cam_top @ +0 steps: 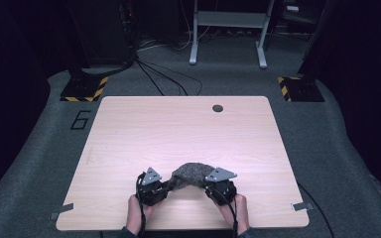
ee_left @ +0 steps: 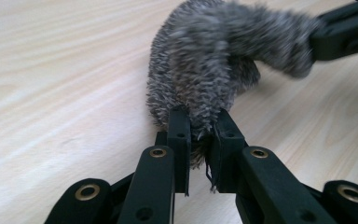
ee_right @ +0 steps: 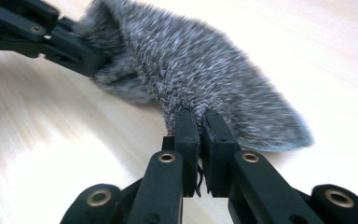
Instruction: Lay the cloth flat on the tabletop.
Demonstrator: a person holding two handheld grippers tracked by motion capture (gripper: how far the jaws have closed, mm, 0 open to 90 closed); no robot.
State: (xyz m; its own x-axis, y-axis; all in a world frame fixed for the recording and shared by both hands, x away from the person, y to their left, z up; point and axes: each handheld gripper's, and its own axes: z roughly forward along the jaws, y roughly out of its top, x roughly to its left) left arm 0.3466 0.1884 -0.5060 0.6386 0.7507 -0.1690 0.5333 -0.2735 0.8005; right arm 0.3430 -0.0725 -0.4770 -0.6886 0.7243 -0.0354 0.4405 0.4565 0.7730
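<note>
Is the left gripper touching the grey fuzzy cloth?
Touching. In the left gripper view, the left gripper has its jaws pinched on an edge of the grey fuzzy cloth.

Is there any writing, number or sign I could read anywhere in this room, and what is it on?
"6": a big dark numeral marked on the grey floor, left of the table.
Yellow-and-black hazard stripes, no words, on the two stand bases.
Nothing to read on the furry grey cloth.
</note>
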